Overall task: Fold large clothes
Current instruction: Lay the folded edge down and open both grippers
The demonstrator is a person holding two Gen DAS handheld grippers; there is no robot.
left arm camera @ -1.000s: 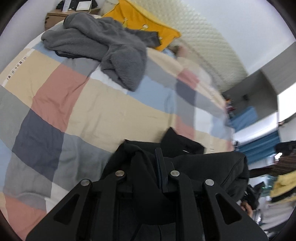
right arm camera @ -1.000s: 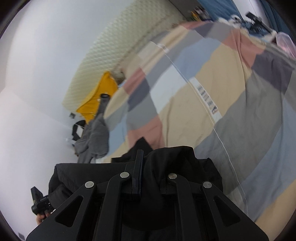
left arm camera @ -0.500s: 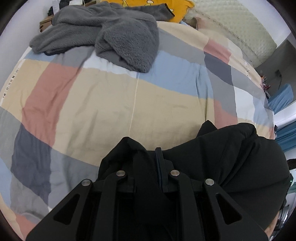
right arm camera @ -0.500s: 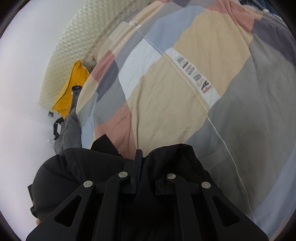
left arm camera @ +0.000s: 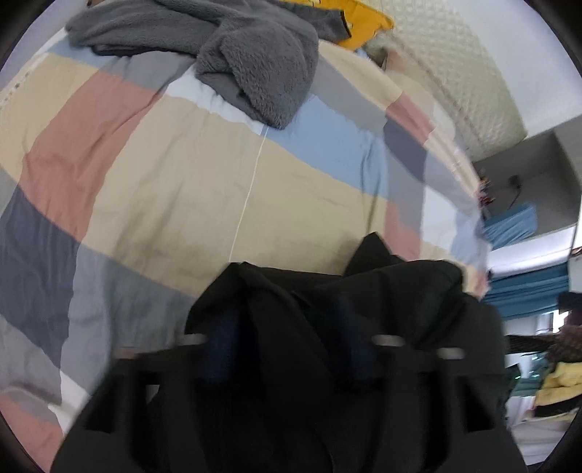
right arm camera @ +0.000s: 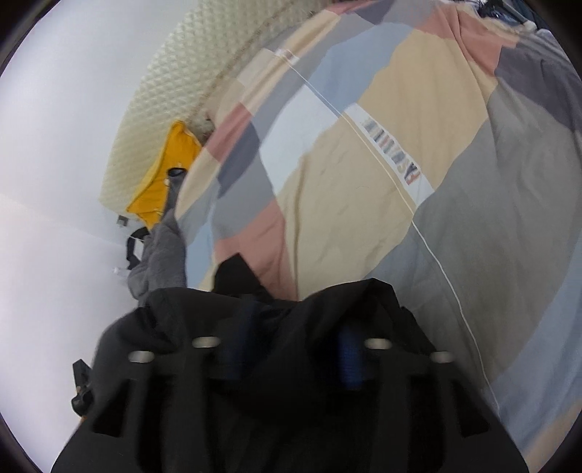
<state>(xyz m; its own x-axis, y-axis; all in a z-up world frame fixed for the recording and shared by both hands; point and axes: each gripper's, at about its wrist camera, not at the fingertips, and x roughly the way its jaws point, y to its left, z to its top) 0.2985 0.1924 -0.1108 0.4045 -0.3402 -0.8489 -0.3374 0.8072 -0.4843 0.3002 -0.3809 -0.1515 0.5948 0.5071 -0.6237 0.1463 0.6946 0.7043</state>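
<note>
A black garment point(left arm camera: 382, 302) lies bunched between both grippers over the patchwork bed cover point(left arm camera: 182, 174). My left gripper point(left arm camera: 287, 327) is open; its blue-padded fingers point(left arm camera: 218, 338) stand wide apart with black cloth draped between them. In the right wrist view the same black garment point(right arm camera: 298, 320) covers my right gripper point(right arm camera: 291, 349), also open, its blue pads point(right arm camera: 349, 360) spread with cloth between. Both frames are motion-blurred.
A grey fleece garment point(left arm camera: 232, 47) lies at the far end of the bed, beside a yellow pillow point(left arm camera: 367, 22). It also shows in the right wrist view point(right arm camera: 163, 251). A quilted headboard point(left arm camera: 454, 80) and white wall point(right arm camera: 72, 109) border the bed.
Both grippers have gone from shut on the black garment to open, fingers spread wide. The cloth still lies over the fingers. Both cameras have shifted and blurred.
</note>
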